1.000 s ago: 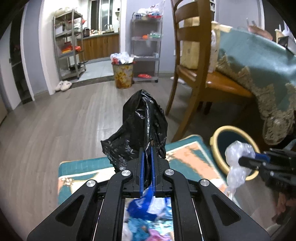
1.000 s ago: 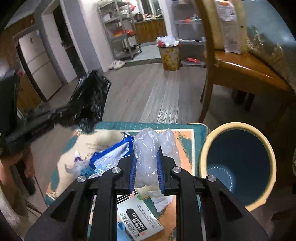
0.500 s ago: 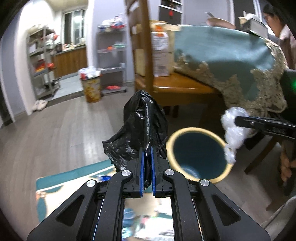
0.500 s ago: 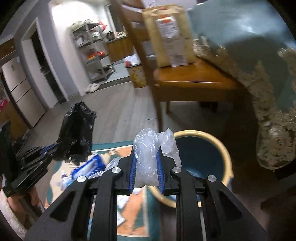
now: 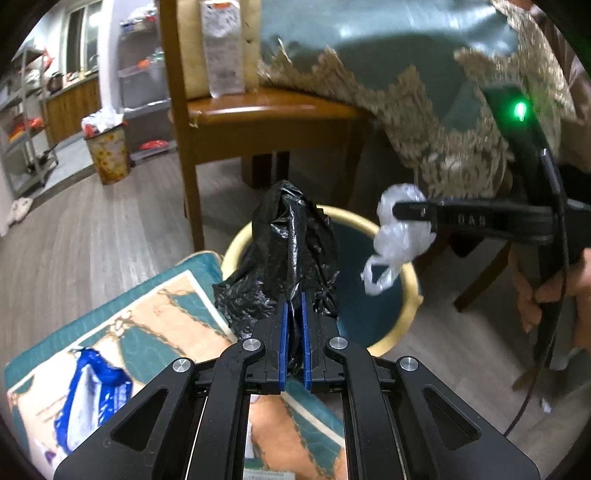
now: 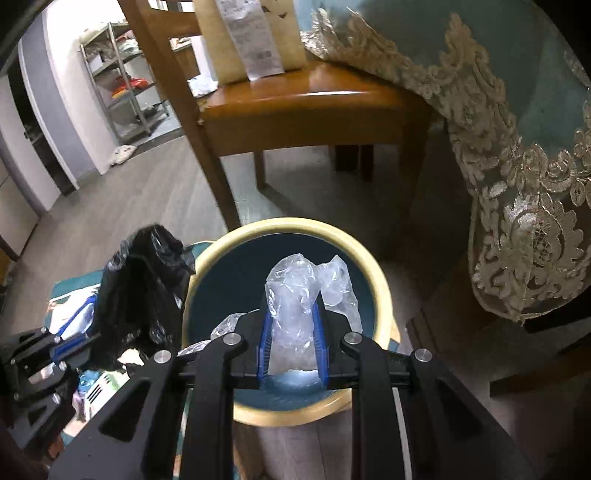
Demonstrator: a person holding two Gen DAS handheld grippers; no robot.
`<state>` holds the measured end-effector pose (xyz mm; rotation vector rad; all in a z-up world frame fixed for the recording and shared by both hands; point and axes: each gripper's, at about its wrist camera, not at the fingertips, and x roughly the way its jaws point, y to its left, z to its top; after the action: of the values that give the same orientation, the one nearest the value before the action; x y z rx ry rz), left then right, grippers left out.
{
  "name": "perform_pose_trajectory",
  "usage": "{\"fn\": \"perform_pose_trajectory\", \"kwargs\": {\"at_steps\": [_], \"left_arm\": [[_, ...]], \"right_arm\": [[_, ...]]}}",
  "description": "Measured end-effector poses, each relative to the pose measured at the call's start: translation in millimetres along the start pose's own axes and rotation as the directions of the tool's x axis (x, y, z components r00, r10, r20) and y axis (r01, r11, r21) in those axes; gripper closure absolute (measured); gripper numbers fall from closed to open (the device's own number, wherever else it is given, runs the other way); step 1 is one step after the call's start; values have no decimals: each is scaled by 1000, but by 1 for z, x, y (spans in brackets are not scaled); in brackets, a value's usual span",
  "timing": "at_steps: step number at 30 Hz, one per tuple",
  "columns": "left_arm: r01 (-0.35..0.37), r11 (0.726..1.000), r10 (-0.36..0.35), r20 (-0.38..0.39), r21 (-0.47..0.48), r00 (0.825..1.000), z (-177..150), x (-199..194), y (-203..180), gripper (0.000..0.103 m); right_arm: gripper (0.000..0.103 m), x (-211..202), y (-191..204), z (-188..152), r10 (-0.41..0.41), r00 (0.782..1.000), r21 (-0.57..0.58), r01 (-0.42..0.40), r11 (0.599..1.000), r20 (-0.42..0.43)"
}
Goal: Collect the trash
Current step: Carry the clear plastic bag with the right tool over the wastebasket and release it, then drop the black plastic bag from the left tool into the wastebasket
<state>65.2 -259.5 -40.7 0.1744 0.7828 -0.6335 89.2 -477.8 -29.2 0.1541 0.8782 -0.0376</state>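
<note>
- Black plastic, a crumpled black bag (image 5: 291,251), is pinched between the blue-padded fingers (image 5: 283,343) of the left gripper (image 5: 293,317); the pads sit almost together with only the thin film between them.
- From the left wrist view the black bag stands up in front of the near-left part of the bin's opening, hiding some of its rim.
- The bin (image 6: 380,280) is round, with a pale yellow rim and a dark blue inside, and stands on the wooden floor (image 5: 92,236) just beside the corner of a patterned mat (image 5: 147,332).
- The right gripper (image 6: 291,325) pinches a wad of clear plastic wrap (image 6: 295,295) between its fingers (image 6: 264,332); the pads press on both sides of the wad.
- In the right wrist view the clear plastic wrap lies over the bin's open mouth, with the blue inside showing all round it.
- In the left wrist view the same wrap (image 5: 399,236) hangs from the right gripper's tip above the far-right part of the rim, and a hand (image 5: 543,295) grips the tool's handle at the right edge.
- A blue and white wrapper (image 5: 96,387) lies on the mat, well apart from the bin.
- Behind the bin stands a wooden chair (image 6: 306,99) with a paper bag (image 6: 255,33) on its seat, and a teal cloth with lace trim (image 6: 517,155) hangs down at the right.
</note>
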Motion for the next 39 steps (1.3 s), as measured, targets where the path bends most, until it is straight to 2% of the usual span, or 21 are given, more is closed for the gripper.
{"fn": "perform_pose_trajectory", "kwargs": {"at_steps": [8, 11, 13, 16, 20, 27, 35, 39], "left_arm": [[31, 999, -31, -33, -12, 999, -3, 26, 9, 95], [53, 998, -55, -51, -34, 997, -3, 29, 15, 87], [57, 997, -59, -44, -44, 997, -2, 26, 20, 78], [63, 997, -64, -22, -53, 998, -1, 17, 28, 67], [50, 996, -51, -11, -71, 999, -1, 9, 39, 64], [15, 997, -13, 26, -75, 1000, 2, -16, 49, 62], [-34, 996, 39, 66, -86, 997, -3, -54, 71, 48], [-70, 989, 84, 110, -127, 990, -3, -84, 93, 37]], "right_arm": [[84, 20, 7, 1, -1, 1000, 5, 1, 1000, -9], [71, 21, 12, 2, 12, 1000, 3, -12, 1000, 5], [55, 22, 14, 3, 21, 1000, 7, -21, 1000, 8], [51, 22, 17, 5, 22, 1000, 4, -22, 1000, 17], [43, 20, 19, 6, 19, 999, 9, -19, 1000, 26], [36, 16, 26, 6, 21, 999, 0, -21, 1000, 33], [21, 12, 50, 9, 48, 997, -41, -46, 998, 54], [17, 10, 69, 11, 74, 995, -54, -70, 996, 64]]}}
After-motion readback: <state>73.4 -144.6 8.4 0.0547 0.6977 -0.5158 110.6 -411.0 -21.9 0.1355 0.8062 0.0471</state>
